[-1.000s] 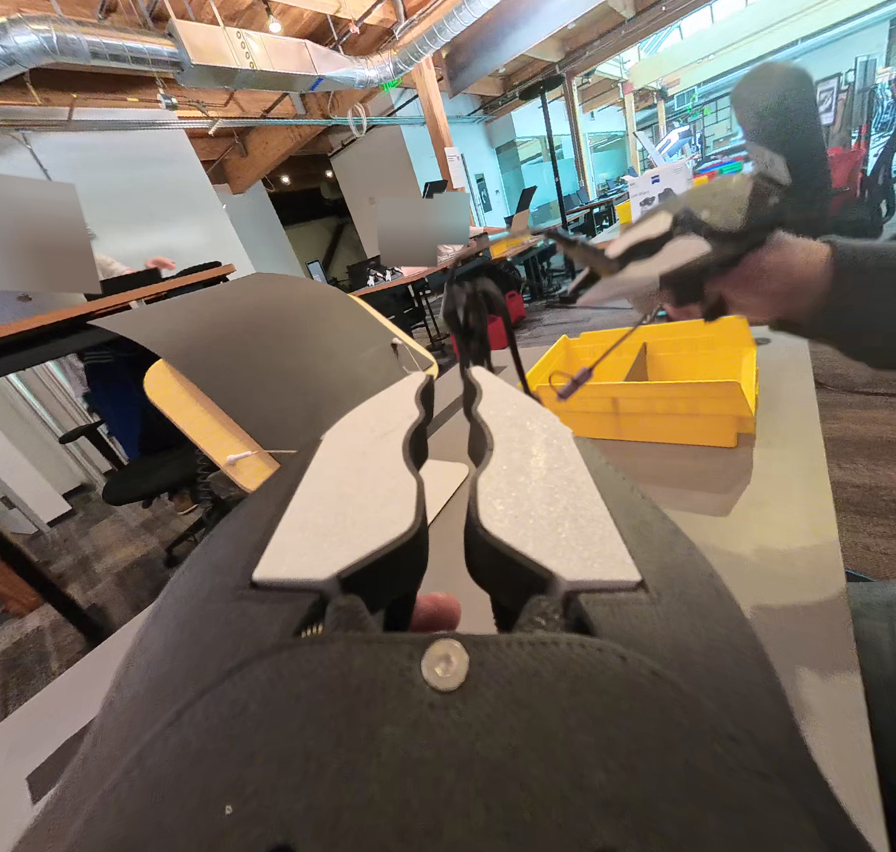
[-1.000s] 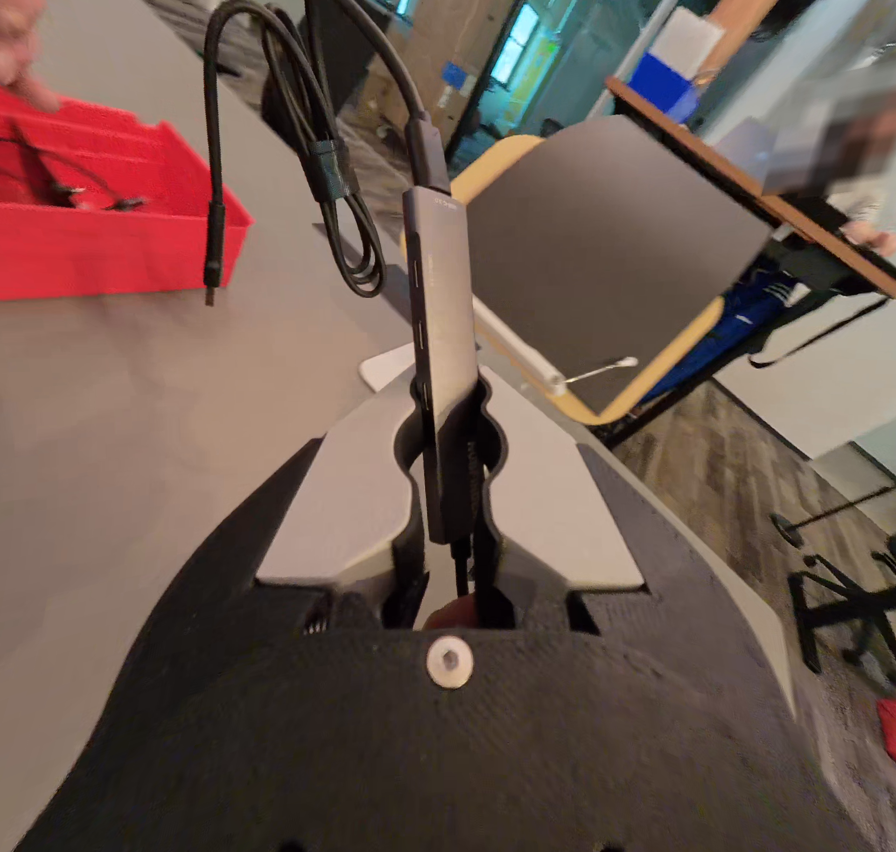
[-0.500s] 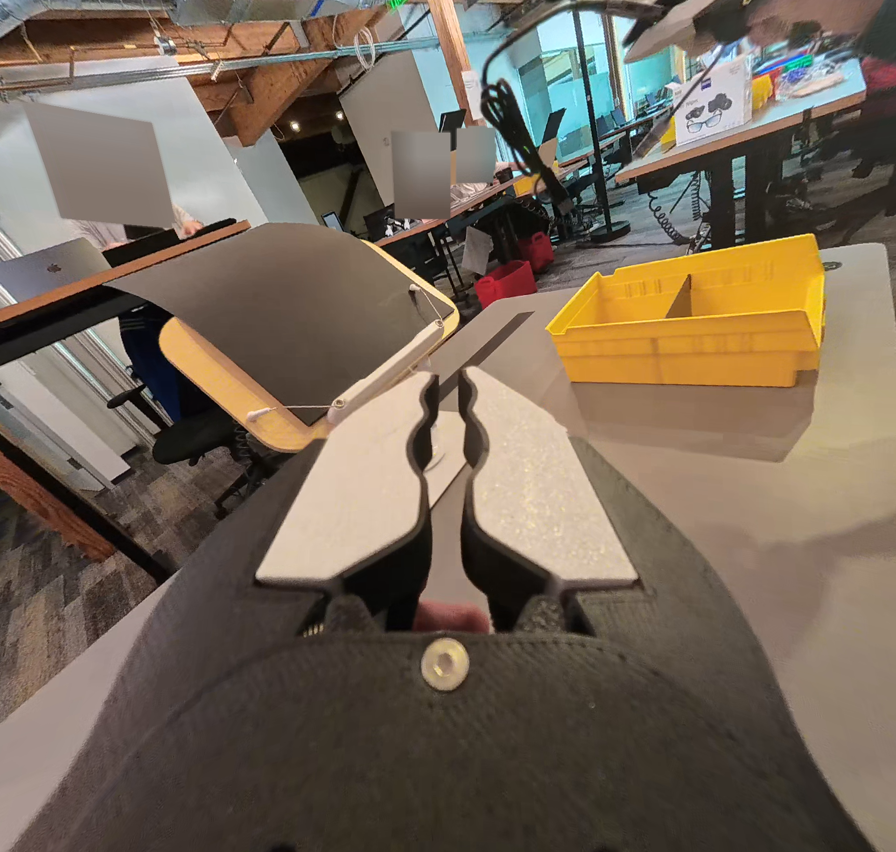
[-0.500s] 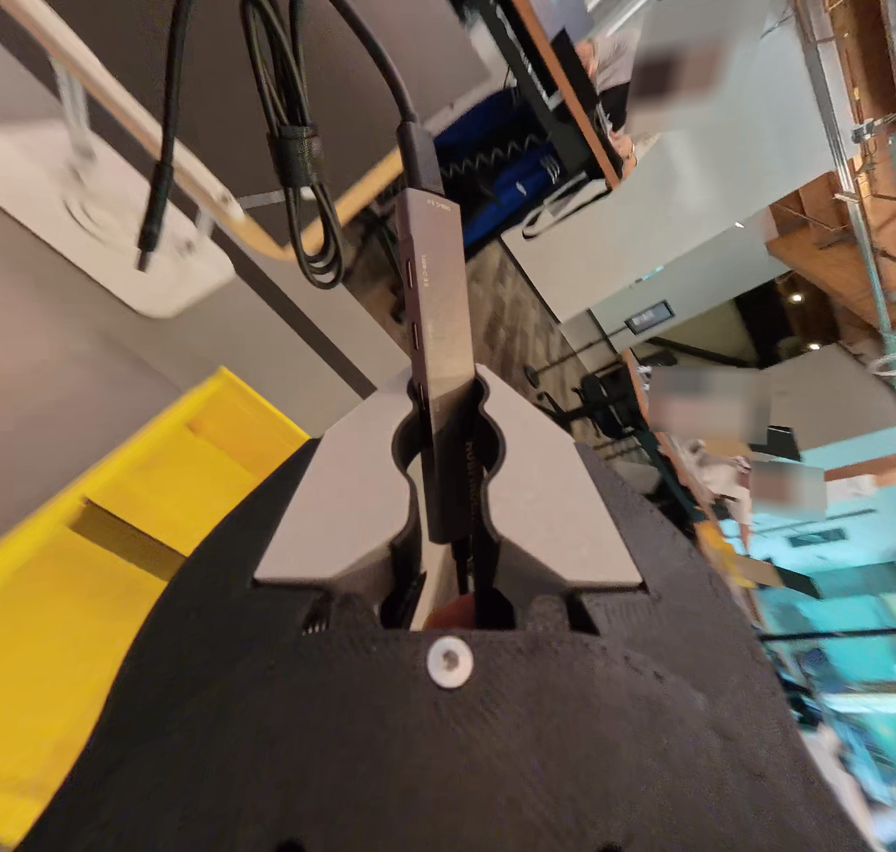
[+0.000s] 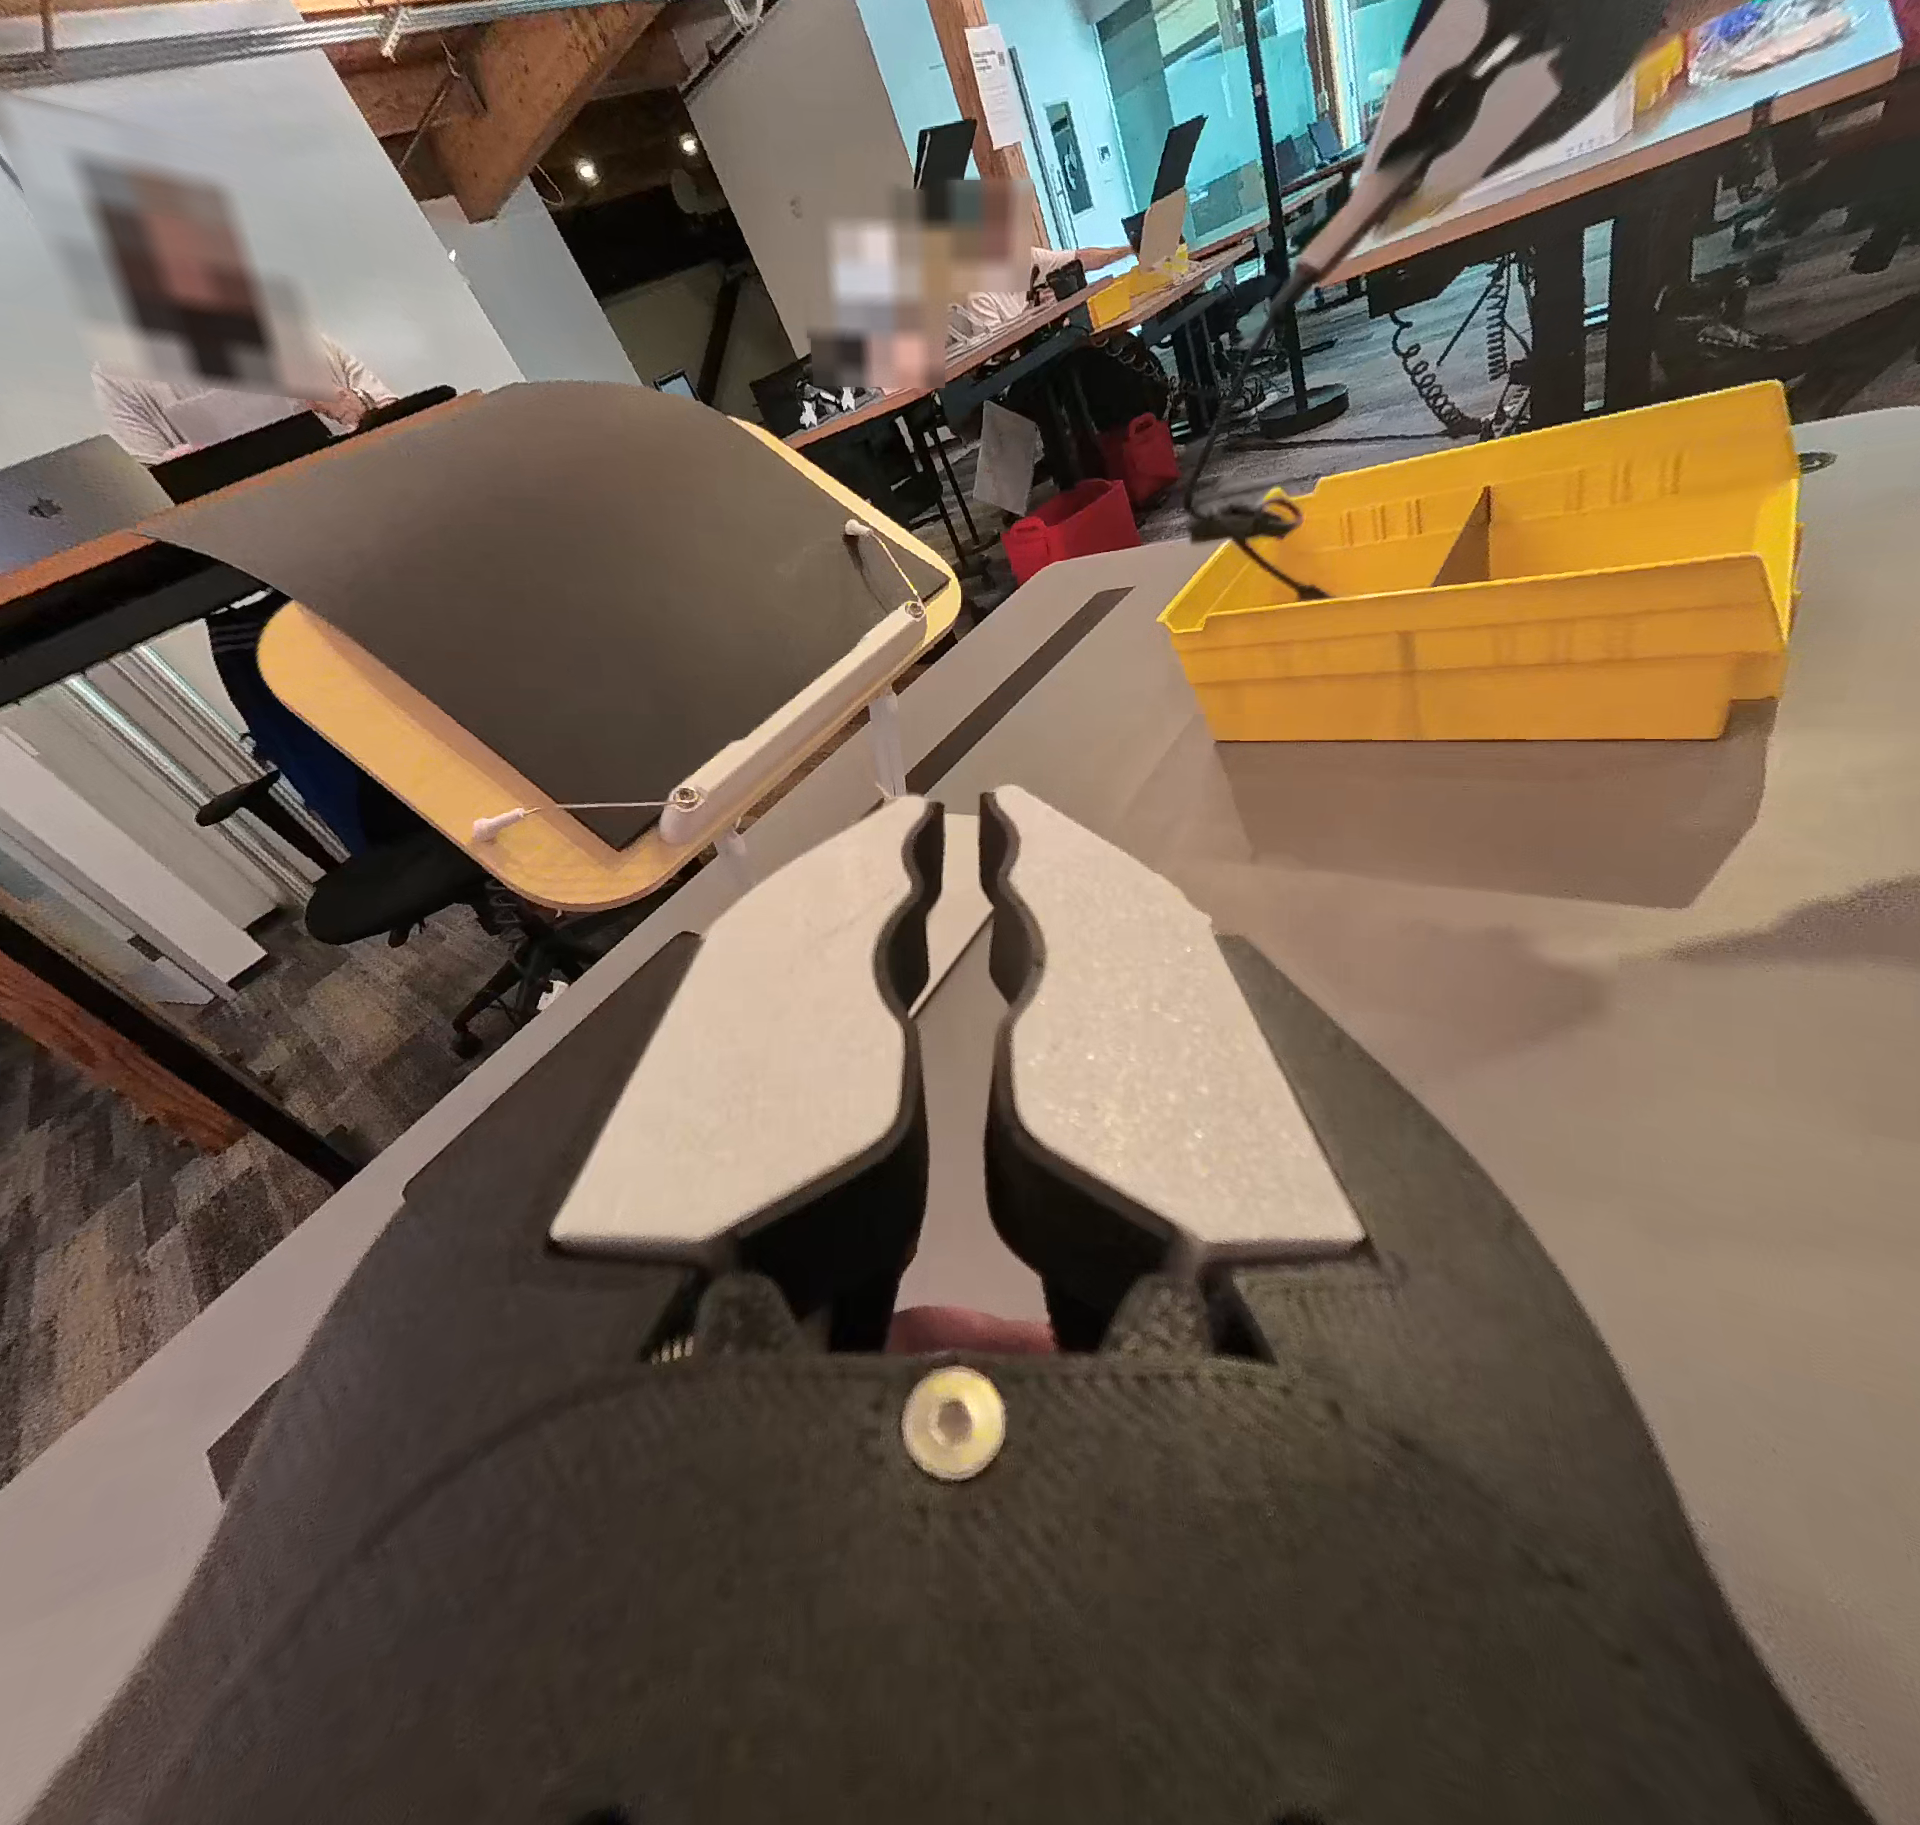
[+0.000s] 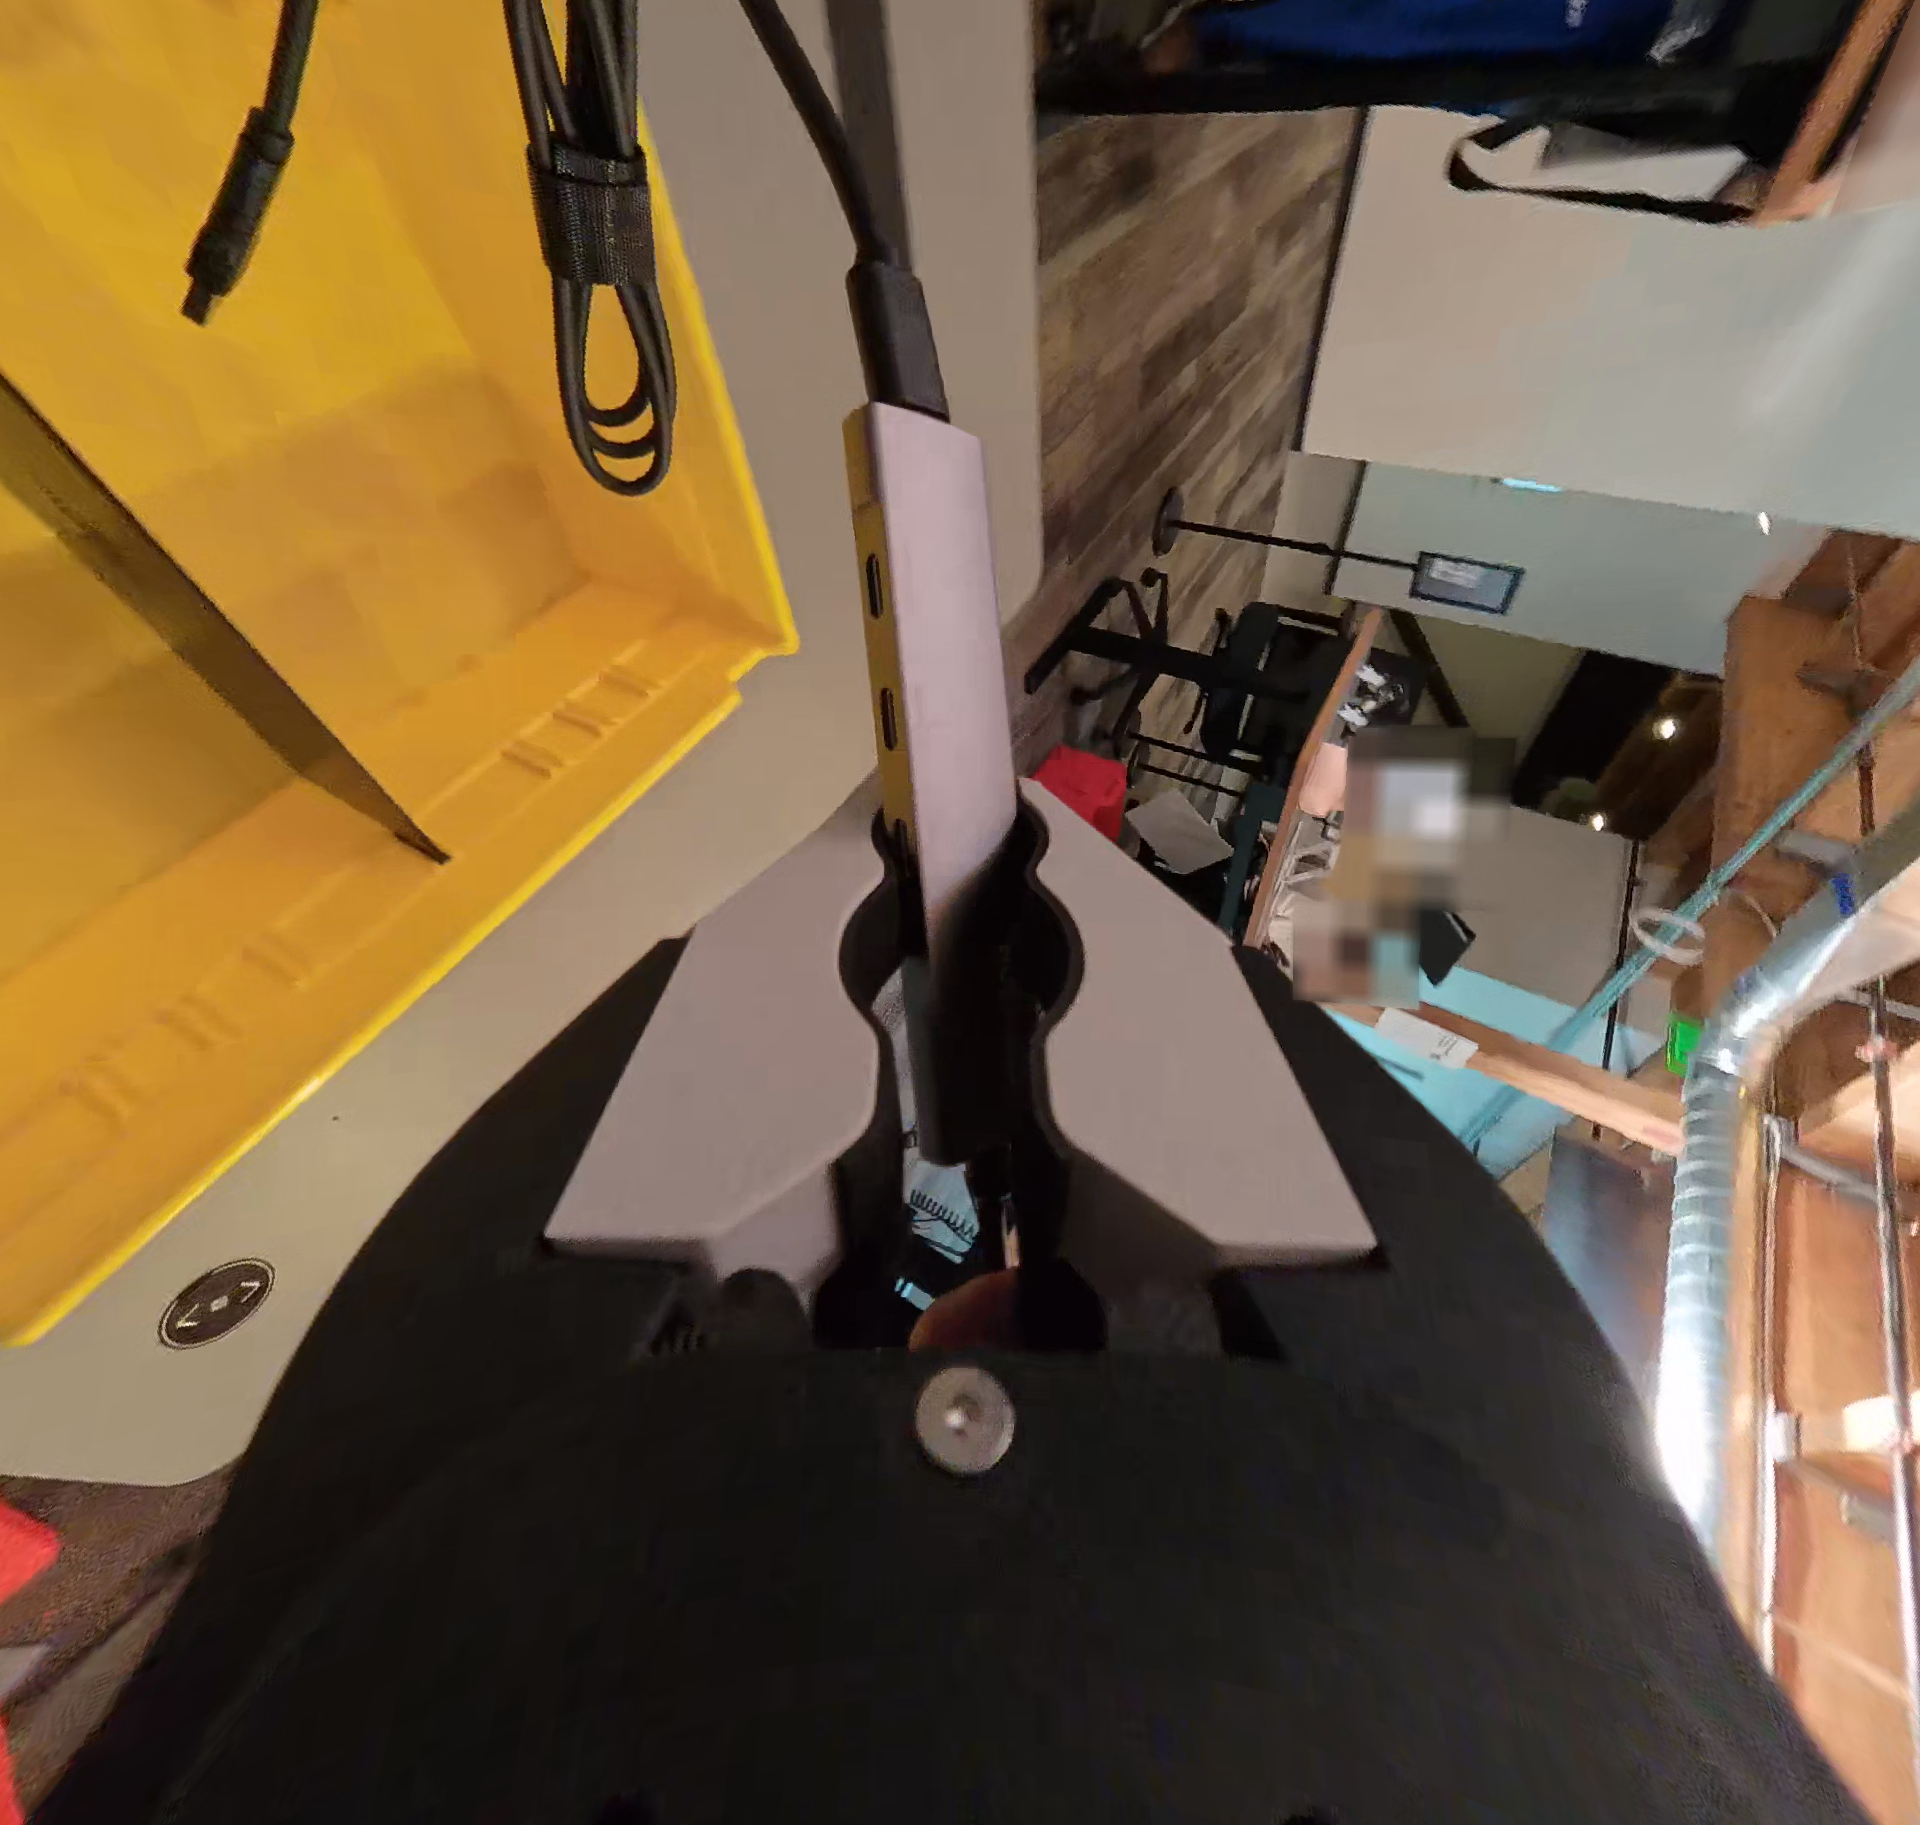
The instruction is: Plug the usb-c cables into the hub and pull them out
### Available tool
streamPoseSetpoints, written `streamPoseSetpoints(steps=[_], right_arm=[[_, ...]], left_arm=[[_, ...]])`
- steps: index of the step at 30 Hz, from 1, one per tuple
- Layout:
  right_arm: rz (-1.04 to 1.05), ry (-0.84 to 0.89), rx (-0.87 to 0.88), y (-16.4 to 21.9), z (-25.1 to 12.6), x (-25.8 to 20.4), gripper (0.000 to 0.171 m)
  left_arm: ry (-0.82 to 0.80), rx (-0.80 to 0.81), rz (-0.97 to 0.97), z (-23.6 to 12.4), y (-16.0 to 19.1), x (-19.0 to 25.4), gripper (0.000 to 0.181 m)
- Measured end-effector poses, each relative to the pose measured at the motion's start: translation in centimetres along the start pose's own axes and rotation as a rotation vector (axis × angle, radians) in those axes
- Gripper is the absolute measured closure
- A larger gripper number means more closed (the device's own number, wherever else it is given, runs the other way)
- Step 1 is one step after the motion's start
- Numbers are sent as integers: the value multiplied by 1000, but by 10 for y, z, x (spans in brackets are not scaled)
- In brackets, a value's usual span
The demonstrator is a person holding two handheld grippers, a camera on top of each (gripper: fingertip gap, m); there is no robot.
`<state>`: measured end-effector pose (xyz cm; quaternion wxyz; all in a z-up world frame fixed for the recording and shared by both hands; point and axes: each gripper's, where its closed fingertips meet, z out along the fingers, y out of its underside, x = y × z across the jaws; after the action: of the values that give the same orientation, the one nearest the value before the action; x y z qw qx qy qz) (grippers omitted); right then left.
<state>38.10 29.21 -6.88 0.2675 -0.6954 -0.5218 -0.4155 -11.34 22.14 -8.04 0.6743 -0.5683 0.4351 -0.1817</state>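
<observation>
My right gripper [image 6: 961, 840] is shut on a slim grey USB hub [image 6: 935, 632], which sticks out past the fingertips. A black cable is plugged into the hub's far end [image 6: 899, 341]. The cable's strapped coil [image 6: 597, 217] and its free plug [image 6: 234, 217] hang over the yellow bin [image 6: 364, 632]. In the left wrist view the right gripper [image 5: 1475, 102] is high at the top right, and the cable [image 5: 1236, 518] dangles to the bin's [image 5: 1507, 653] near corner. My left gripper [image 5: 961, 819] is low over the grey table [image 5: 1455, 944]. Its jaws stand a narrow slit apart with nothing between them.
A curved black sheet on a wooden board with a white clamp [image 5: 540, 570] stands off the table's left edge. A red bin [image 5: 1075, 528] sits on the floor beyond. A round control button [image 6: 216, 1302] is set in the table. People sit at desks behind. One gripper's finger ends stand about 50 cm off the other's.
My right gripper has swung up and over the yellow bin with the hub, so the cable now hangs into it. My left gripper's jaws have narrowed on air.
</observation>
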Motion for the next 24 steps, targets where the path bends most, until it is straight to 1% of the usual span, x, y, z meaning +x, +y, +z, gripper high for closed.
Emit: streamPoseSetpoints(steps=[4, 7, 9, 10, 12, 18, 24], right_arm=[[-84, -74, -2, -17, 30, -31, 158], [-103, -141, 2, -26, 49, -50, 158], [-74, -185, 17, -31, 60, -59, 158], [-26, -242, 31, -34, 66, -68, 159], [47, -331, 27, -33, 77, -82, 158], [-17, -403, -31, -26, 106, -112, 160], [-12, -497, -16, -33, 131, -148, 161]], left_arm=[[6, -14, 8, 2, 4, 3, 175], [8, -22, 10, 2, 7, 3, 175], [11, -26, 6, 3, 9, 4, 175], [13, -27, 5, 3, 10, 4, 175], [16, -31, 2, 4, 12, 5, 175], [31, -45, -2, 7, 19, 8, 176], [42, -57, -7, 10, 24, 12, 176]])
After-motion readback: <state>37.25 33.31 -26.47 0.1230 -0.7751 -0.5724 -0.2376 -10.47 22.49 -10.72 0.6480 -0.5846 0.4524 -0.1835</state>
